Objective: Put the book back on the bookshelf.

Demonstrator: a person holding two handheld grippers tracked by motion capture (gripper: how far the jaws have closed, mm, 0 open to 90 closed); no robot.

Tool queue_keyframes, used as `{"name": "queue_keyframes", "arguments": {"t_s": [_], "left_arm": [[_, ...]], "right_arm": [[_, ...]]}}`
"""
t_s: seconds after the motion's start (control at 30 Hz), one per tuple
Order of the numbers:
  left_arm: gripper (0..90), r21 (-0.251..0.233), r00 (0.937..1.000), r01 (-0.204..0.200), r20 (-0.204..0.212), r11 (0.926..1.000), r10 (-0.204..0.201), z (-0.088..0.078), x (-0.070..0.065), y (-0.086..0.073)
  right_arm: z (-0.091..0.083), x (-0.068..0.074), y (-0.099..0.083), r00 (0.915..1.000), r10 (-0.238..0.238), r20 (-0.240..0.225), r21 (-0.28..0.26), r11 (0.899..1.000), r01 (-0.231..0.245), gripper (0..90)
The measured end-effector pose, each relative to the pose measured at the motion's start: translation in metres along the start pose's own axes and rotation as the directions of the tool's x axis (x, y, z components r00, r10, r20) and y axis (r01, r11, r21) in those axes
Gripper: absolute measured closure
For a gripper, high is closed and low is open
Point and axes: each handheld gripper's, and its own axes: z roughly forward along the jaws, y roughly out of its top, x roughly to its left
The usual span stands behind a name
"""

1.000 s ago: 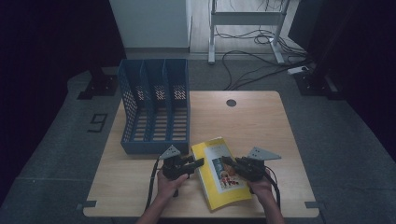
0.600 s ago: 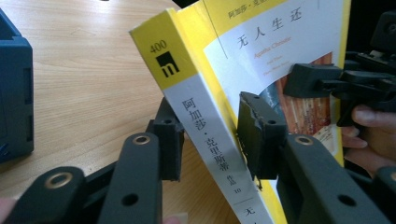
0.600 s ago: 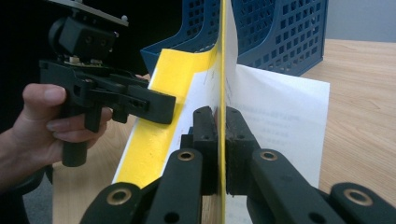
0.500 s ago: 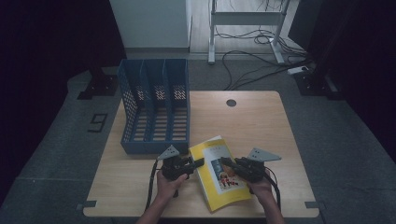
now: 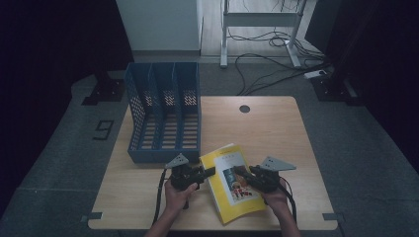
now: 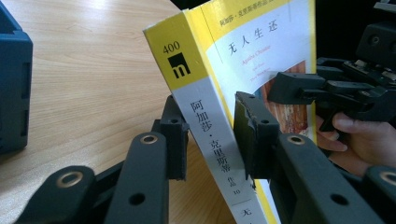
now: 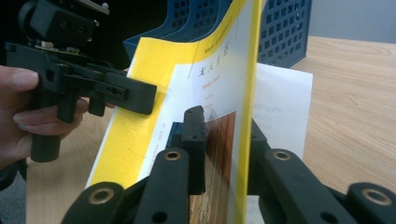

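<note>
At the near edge of the table (image 5: 276,123), you have the yellow book (image 5: 232,185) caught between both tools, lying just in front of the blue file rack (image 5: 165,116). Your left gripper (image 6: 210,135) straddles the spine; its jaws have just been closing, and the pads look pressed on the book's two sides. Your right gripper (image 7: 226,140) brackets the opposite, open edge; its jaws have just been opening, and a gap shows between the left pad and the cover, so that hold looks released. The book is tipped up off the wood on one side. I judge the pickup half done: lifting it fully and standing it in one of the rack's compartments is left.
</note>
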Motion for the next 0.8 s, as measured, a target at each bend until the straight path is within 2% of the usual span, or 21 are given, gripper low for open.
{"name": "queue_keyframes", "arguments": {"t_s": [0.17, 0.37, 0.6, 0.8], "left_arm": [[68.9, -0.028, 0.9996, 0.012, 0.025, 0.9995, -0.012, -0.004, -0.002, 0.001], [70.2, -0.045, 0.9996, 0.003, 0.027, 0.9990, -0.002, -0.009, -0.004, 0.004], [70.6, -0.052, 0.9995, -0.015, 0.025, 0.9985, 0.017, -0.011, -0.006, 0.006], [70.6, -0.054, 0.9984, -0.055, 0.008, 0.9970, 0.056, -0.014, -0.012, 0.008]], "right_arm": [[-0.001, -0.001, 0.000, 1.0000, 0.008, 0.002, 0.002, 1.000, -0.008, 72.1], [-0.001, 0.001, 0.001, 0.9999, 0.007, -0.013, -0.011, 1.000, -0.008, 73.1], [-0.001, 0.002, 0.002, 0.9999, 0.005, -0.012, -0.015, 1.000, -0.006, 71.7], [-0.001, 0.002, 0.002, 0.9999, 0.003, -0.011, -0.018, 1.000, -0.003, 71.2]]}}
